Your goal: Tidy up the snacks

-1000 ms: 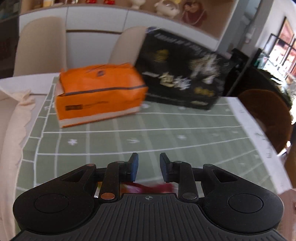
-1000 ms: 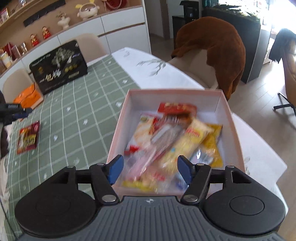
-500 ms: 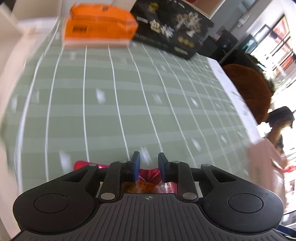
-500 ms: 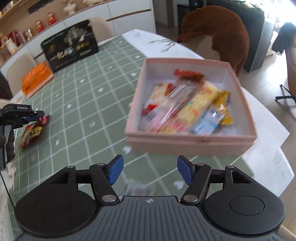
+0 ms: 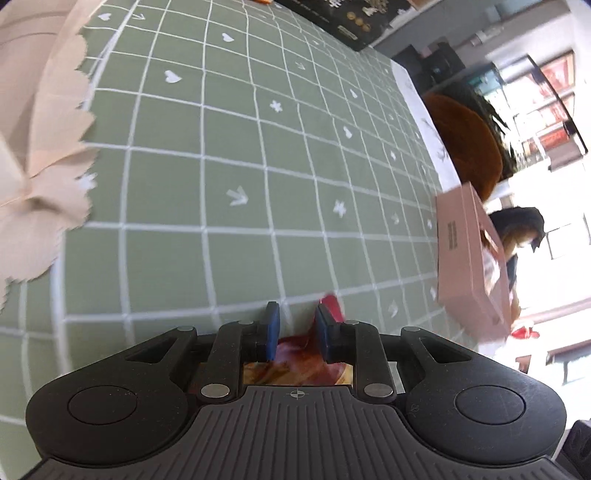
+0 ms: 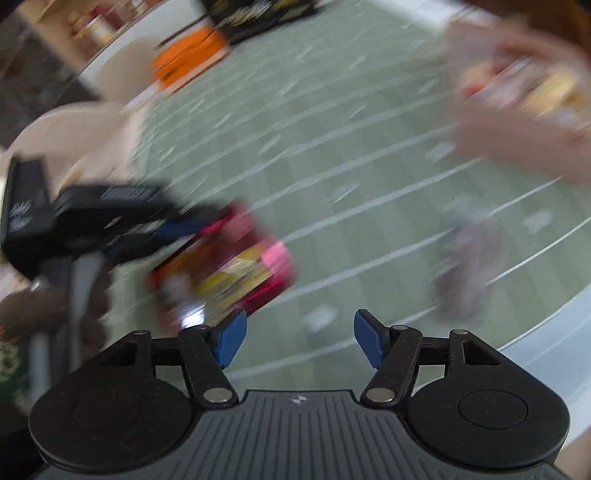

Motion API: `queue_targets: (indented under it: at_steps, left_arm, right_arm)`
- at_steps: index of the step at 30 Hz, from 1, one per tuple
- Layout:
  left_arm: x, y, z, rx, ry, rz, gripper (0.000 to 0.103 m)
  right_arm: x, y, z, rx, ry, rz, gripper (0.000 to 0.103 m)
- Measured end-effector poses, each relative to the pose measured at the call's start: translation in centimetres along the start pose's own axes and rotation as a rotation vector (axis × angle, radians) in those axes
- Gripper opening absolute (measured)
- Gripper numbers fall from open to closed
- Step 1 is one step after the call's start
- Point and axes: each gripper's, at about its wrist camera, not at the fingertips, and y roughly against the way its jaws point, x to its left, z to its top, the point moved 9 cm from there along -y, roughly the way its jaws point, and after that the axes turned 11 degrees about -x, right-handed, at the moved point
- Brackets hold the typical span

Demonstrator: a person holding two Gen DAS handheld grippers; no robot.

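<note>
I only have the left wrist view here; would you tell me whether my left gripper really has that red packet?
Observer: Yes. The left gripper has just been closing and pinches the red packet by one edge; its yellow-printed face sticks out beyond the fingers.
Operator: And my other hand?
Observer: The right gripper is open, with nothing between its fingers.
Operator: Is anything loose on the table?
Observer: One pale wrapped snack, blurred, lies on the green cloth ahead of it.

green checked tablecloth [image 5: 236,258], pink box [image 5: 461,266], black box [image 5: 343,14]
</note>
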Motion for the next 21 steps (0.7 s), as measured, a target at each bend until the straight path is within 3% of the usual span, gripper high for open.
queue_targets:
  at_steps: [3,6,9,13,16,21]
  left_arm:
    - [0.1,1.5,-1.8,0.04,-0.066,-0.01,0.025]
    - [-0.2,2.0,-3.1,0.083,-0.101,-0.041,0.025]
    - [-0.6,2.2,-4.1,0.091,-0.127,-0.061,0.025]
    - [-1.6,2.1,-4.5,0.1,-0.151,-0.095,0.025]
    - [-1.8,2.4,-4.4,0.082,-0.15,-0.102,0.026]
    - [-1.8,3.5,-3.0,0.02,-0.158,-0.081,0.026]
  right_arm:
    - [2.6,-1.5,-1.8,0.029,0.05,0.001,0.065]
    - [3.8,-2.6,-2.4,0.022,0.075,-0.056,0.065]
    - [3.7,-2.5,-1.9,-0.005,0.086,-0.114,0.065]
    - [3.1,-2.0,-1.1,-0.043,0.059,-0.119,0.066]
    - [2.7,-2.5,-1.1,-0.045,0.047,-0.15,0.071]
    - [3.5,-4.1,-1.2,-0.059,0.065,-0.198,0.092]
